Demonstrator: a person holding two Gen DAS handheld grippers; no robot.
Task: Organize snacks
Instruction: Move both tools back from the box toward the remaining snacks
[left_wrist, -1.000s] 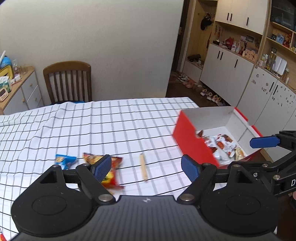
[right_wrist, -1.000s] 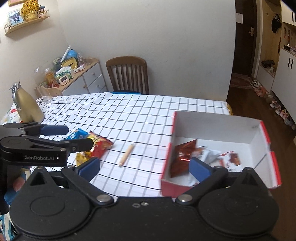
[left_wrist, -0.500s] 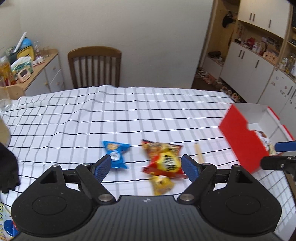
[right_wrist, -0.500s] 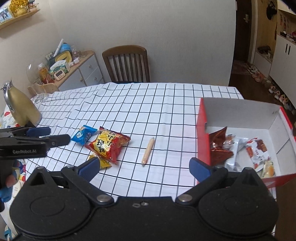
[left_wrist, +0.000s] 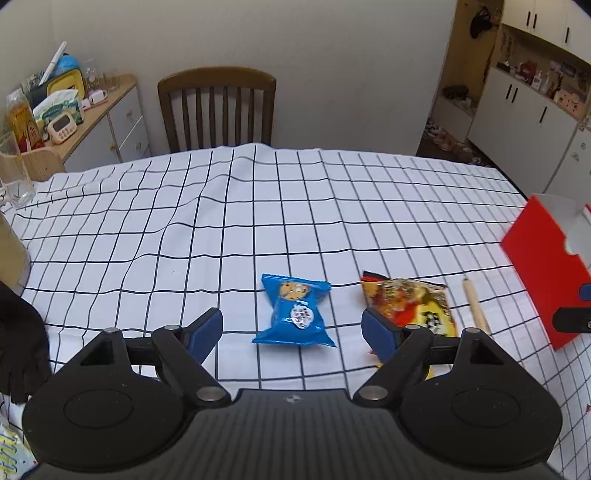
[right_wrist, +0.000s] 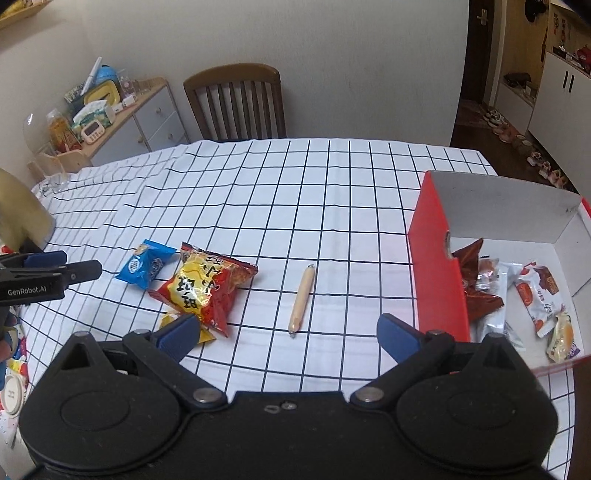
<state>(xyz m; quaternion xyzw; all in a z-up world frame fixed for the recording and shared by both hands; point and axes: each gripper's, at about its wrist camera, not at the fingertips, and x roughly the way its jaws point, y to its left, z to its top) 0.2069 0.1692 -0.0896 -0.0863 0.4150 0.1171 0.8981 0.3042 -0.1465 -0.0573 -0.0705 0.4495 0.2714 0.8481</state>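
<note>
Both claws hung over the checked tablecloth (left_wrist: 258, 206) with nothing in them. Left gripper (left_wrist: 291, 328): blue pads spread wide, above the cloth, a blue cookie packet (left_wrist: 295, 312) lying in the gap between them as its own camera saw it, not pinched. Right gripper (right_wrist: 288, 332): jaws likewise spread wide and empty, a slim tan stick-shaped snack (right_wrist: 303, 297) lying on the cloth ahead of the gap.

Snacks loose on the cloth, left to right: the blue cookie packet; just beside it a red-and-yellow chip bag (right_wrist: 205, 286), resting on a smaller yellow packet (right_wrist: 201, 334) whose edge peeked out near the right gripper's left pad; then the tan stick, lying apart from the bag, between it and the box.

Red cardboard box (right_wrist: 436, 273), white inside, stood open at the right end of the table. Inside it: a dark red foil packet (right_wrist: 476, 288) against the near wall, a silver packet (right_wrist: 496, 321) beside it, and a few white and orange wrapped pieces (right_wrist: 539, 291) further right.

Wooden chair (left_wrist: 218, 107) stood at the far side of the table. Sideboard (left_wrist: 107, 125) to the left was cluttered with small household items.
</note>
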